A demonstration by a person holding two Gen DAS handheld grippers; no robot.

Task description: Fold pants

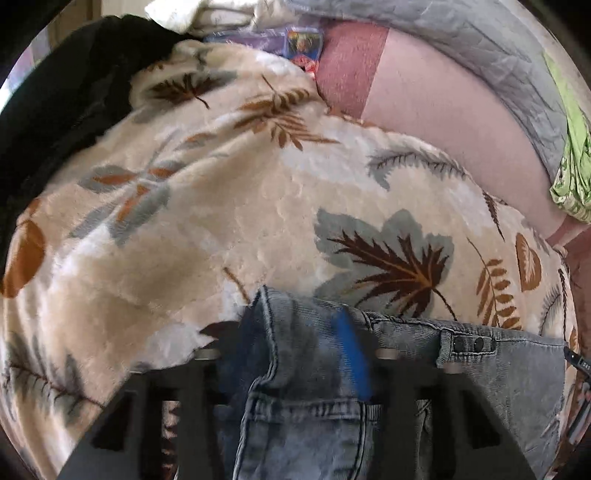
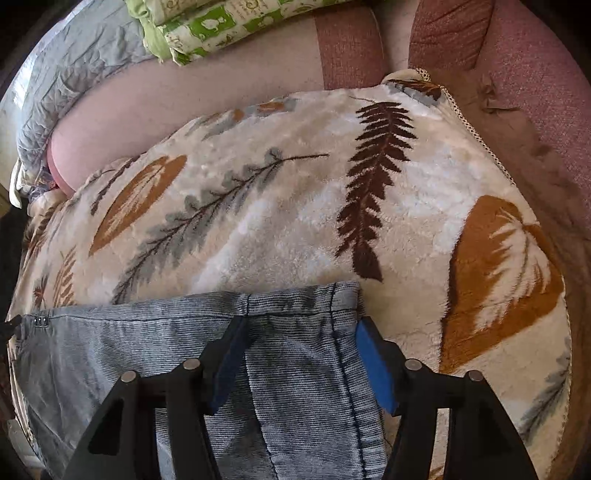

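Jeans [image 2: 184,332] lie on the leaf-print blanket [image 2: 295,206], top edge running crosswise between both tools; left tool [image 1: 295,354] is half-closed around the waistband corner, grip uncertain; right tool [image 2: 299,354] straddles the other corner, half-open.

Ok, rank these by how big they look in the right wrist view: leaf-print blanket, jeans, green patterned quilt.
1. leaf-print blanket, filling most of the frame.
2. jeans, though they lie nearest the camera, which enlarges them.
3. green patterned quilt, only partly in frame at the top edge.
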